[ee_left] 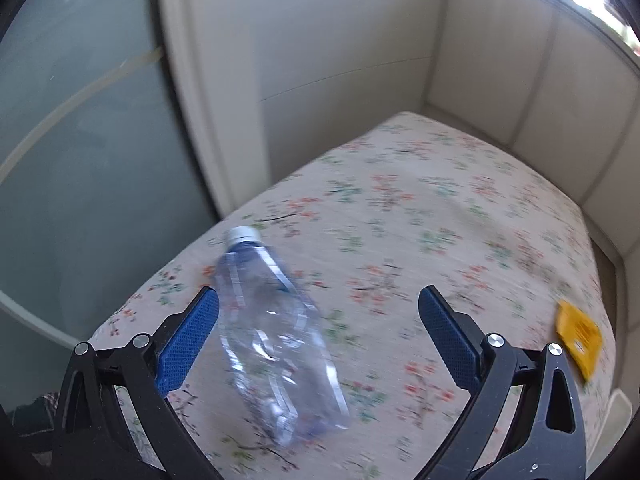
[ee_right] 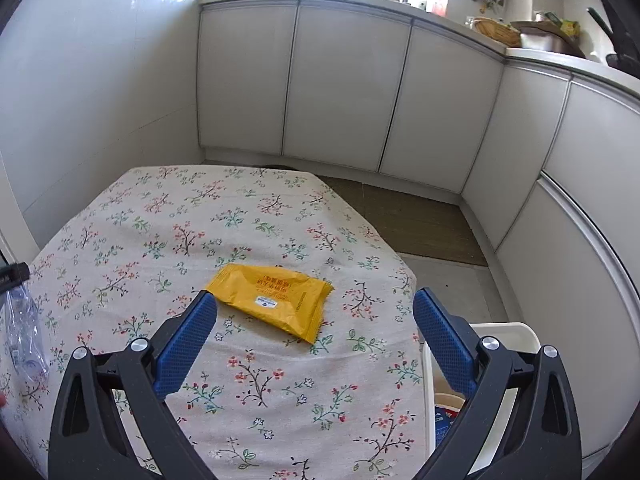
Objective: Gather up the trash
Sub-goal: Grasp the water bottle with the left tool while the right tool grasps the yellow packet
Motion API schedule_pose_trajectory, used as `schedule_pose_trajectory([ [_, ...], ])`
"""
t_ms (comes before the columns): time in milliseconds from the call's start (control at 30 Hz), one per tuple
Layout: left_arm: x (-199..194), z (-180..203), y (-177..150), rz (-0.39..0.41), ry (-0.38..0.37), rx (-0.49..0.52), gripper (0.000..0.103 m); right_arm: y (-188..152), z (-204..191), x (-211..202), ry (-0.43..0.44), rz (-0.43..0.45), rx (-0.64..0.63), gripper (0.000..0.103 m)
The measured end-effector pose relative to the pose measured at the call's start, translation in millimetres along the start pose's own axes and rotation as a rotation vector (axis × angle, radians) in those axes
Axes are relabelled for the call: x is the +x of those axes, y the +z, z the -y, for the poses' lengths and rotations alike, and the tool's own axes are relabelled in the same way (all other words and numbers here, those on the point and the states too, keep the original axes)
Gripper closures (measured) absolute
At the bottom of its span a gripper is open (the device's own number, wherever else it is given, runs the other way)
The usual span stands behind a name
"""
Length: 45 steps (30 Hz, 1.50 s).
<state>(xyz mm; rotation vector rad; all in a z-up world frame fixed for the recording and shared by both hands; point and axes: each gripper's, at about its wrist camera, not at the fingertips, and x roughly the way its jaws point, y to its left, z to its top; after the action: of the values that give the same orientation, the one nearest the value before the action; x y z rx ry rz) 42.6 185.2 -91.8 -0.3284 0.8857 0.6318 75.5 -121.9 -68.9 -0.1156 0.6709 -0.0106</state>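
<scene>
Left tool [ee_left: 318, 312] wide over bottle [ee_left: 276, 336]; smooth crushed plastic may squirt sideways. Right tool [ee_right: 314, 318] wide; wrapper [ee_right: 272, 298] near worktop [ee_right: 140, 216] right edge, may slide off.

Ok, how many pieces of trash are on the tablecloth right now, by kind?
Clear plastic bottle: 1
Yellow wrapper: 1
Total: 2
Both lie flat on the tablecloth, neither held by a gripper.

Both tongs [ee_left: 318, 304] [ee_right: 314, 310] have black frames, silver screws, blue textured pads [ee_left: 188, 338]
</scene>
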Motion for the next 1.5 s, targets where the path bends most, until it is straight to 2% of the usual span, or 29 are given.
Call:
schedule_pose_trajectory([
  [200, 44, -34, -2, -0.13, 0.039, -0.132, 0.007, -6, -8, 11, -0.01, -0.028, -0.036, 0.007],
  [400, 72, -42, -9, -0.204, 0.064, -0.143, 0.007, -11, -18, 24, -0.01, -0.057, -0.082, 0.007],
  [500, 78, -42, -11, -0.226, 0.076, -0.107, 0.007, -11, -30, 30, 0.012, -0.054, -0.14, 0.007],
  [600, 86, -41, -16, -0.253, 0.073, -0.082, 0.01, -7, -44, 40, 0.044, -0.045, -0.224, 0.007],
  [633, 84, -42, -15, -0.247, 0.067, -0.073, 0.016, -5, -48, 44, 0.059, -0.043, -0.252, 0.007],
  [733, 76, -40, -12, -0.246, -0.009, -0.054, 0.028, -1, -55, 61, 0.116, -0.072, -0.309, 0.007],
  [833, 70, -35, -13, -0.262, -0.107, -0.045, 0.031, 3, -56, 84, 0.188, -0.128, -0.348, 0.007],
  [933, 61, -32, -12, -0.277, -0.247, -0.06, 0.035, 5, -57, 104, 0.2, -0.162, -0.399, 0.007],
  [1067, 43, -17, -13, -0.245, -0.357, -0.022, 0.035, 11, -60, 125, 0.244, -0.211, -0.423, 0.007],
  [1200, 31, 7, -6, -0.198, -0.419, 0.04, 0.035, 13, -64, 152, 0.257, -0.272, -0.442, 0.007],
  [1333, 22, 19, -3, -0.17, -0.449, 0.076, 0.035, 5, -70, 175, 0.32, -0.374, -0.48, 0.007],
  [1400, 26, 21, -2, -0.173, -0.467, 0.076, 0.035, 7, -67, 177, 0.353, -0.373, -0.467, 0.007],
  [1433, 25, 22, -2, -0.174, -0.472, 0.075, 0.035, 7, -65, 178, 0.358, -0.375, -0.458, 0.01],
  [1500, 27, 25, -3, -0.179, -0.48, 0.077, 0.035, 10, -62, 178, 0.396, -0.378, -0.42, 0.032],
])
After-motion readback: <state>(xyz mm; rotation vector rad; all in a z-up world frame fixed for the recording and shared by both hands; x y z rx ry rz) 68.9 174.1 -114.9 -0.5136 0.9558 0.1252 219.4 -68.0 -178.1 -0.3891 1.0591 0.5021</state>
